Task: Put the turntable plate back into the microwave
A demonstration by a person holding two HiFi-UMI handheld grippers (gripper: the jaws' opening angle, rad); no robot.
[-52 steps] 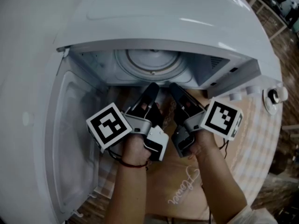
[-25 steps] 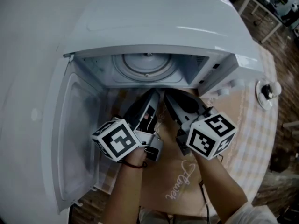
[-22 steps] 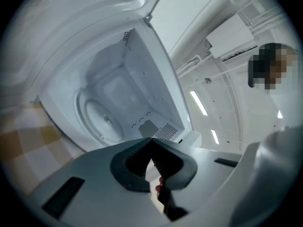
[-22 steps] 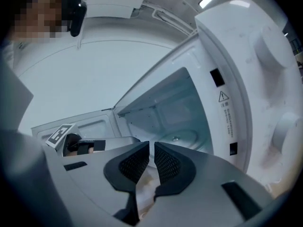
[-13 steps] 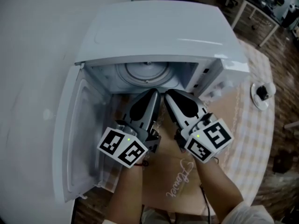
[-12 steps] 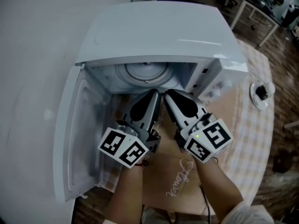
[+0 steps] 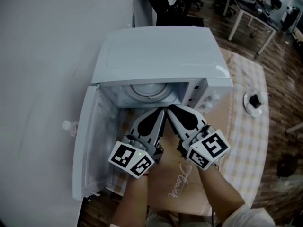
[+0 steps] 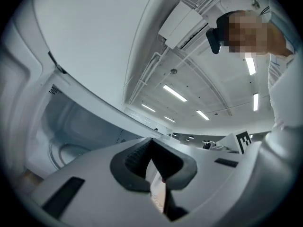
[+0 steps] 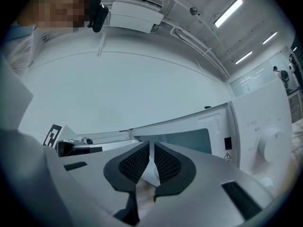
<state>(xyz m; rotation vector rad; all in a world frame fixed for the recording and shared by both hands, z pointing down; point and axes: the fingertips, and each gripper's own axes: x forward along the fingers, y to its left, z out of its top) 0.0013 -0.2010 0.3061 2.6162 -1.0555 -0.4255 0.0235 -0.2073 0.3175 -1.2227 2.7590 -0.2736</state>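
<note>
The white microwave (image 7: 156,56) stands with its door (image 7: 94,136) swung open to the left. The round glass turntable plate (image 7: 147,91) lies flat on the floor of the cavity, and its rim (image 8: 60,152) shows faintly in the left gripper view. My left gripper (image 7: 162,112) and right gripper (image 7: 171,109) sit side by side just in front of the opening, tips close together and pointing at it. Both are shut with nothing between their pads. In the right gripper view the cavity opening (image 9: 185,139) and the control panel (image 9: 266,141) lie ahead.
A brown mat with script lettering (image 7: 177,186) lies under my hands on a checked tablecloth (image 7: 246,131). A small white dish (image 7: 253,101) holding a dark object sits at the right. A white wall runs along the left; desks and chairs stand at the back.
Both grippers have risen and drawn back a little from the microwave's mouth, and the left one has rolled. The head view now takes in the whole microwave. The plate stays in the cavity.
</note>
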